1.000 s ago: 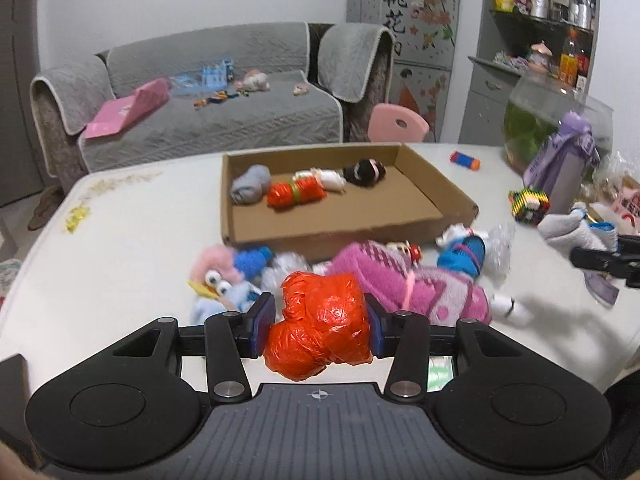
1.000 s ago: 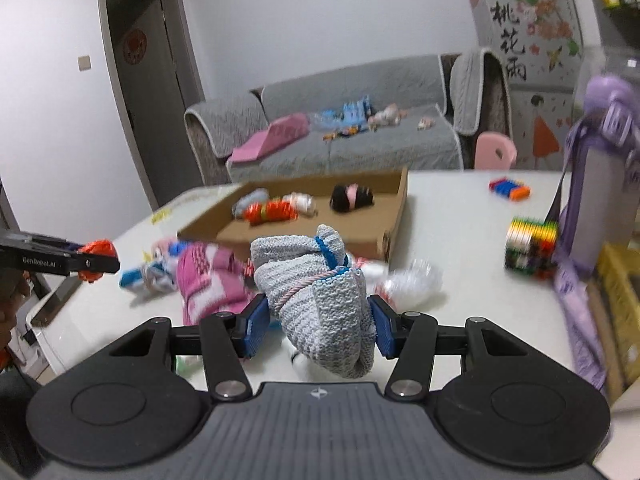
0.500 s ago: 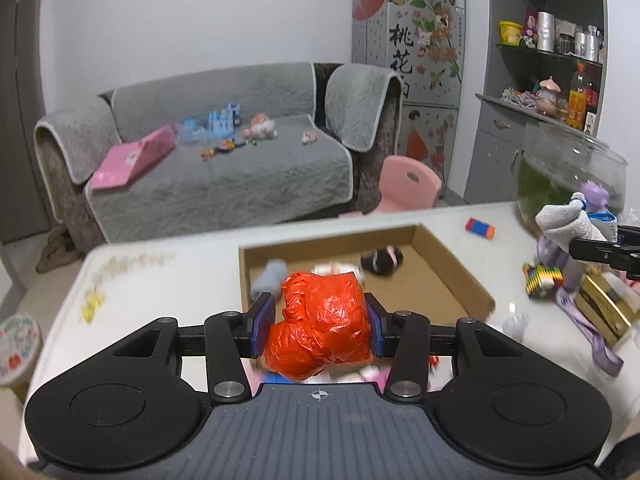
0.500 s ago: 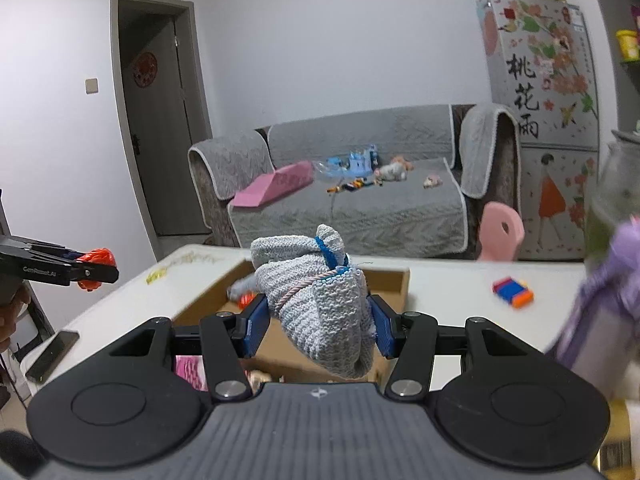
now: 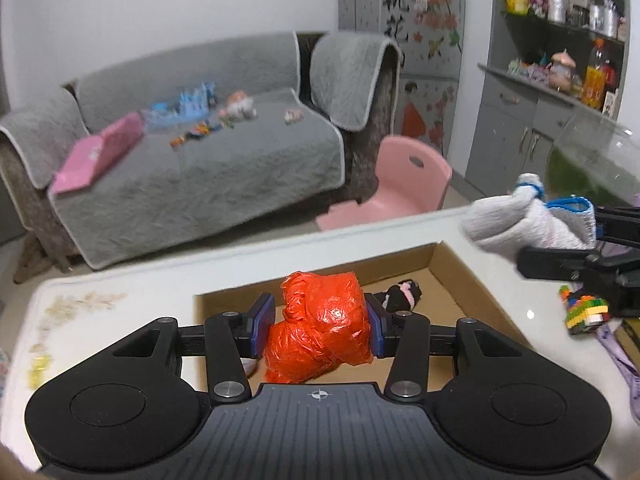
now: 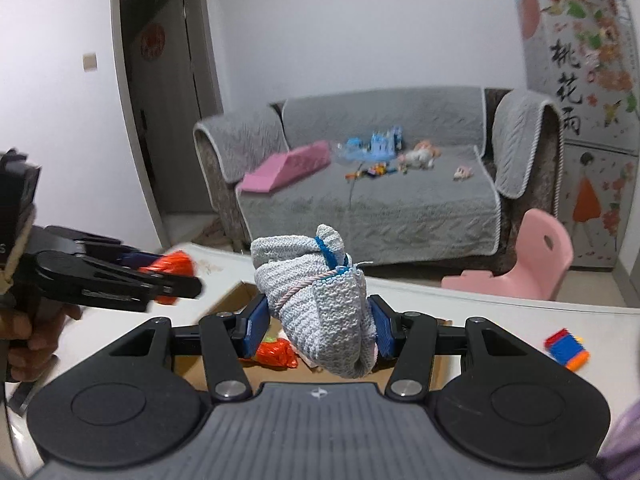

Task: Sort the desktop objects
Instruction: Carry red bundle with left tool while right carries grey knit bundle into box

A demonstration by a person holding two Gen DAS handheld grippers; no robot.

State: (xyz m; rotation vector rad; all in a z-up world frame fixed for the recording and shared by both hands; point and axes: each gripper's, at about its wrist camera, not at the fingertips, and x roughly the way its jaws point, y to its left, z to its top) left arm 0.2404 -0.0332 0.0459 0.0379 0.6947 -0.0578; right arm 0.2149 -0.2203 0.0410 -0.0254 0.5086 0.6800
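My left gripper (image 5: 320, 322) is shut on an orange plastic bundle (image 5: 320, 328) and holds it above the near part of the shallow cardboard box (image 5: 460, 268) on the white table. A black-and-pink doll (image 5: 402, 294) lies in the box. My right gripper (image 6: 318, 326) is shut on a grey knitted bundle (image 6: 320, 308) tied with blue cord, held above the box (image 6: 236, 292); an orange bundle (image 6: 276, 354) lies in the box below it. Each gripper shows in the other's view: the right one (image 5: 560, 256) and the left one (image 6: 120, 280).
A multicoloured block cube (image 5: 584, 314) sits on the table right of the box. A blue-and-orange block (image 6: 566, 348) lies on the table further right. A grey sofa (image 5: 192, 160) with toys and a pink chair (image 5: 408, 184) stand beyond the table's far edge.
Both grippers have risen and moved forward over the box, each still holding its bundle. The loose toys in front of the box have dropped out of view.
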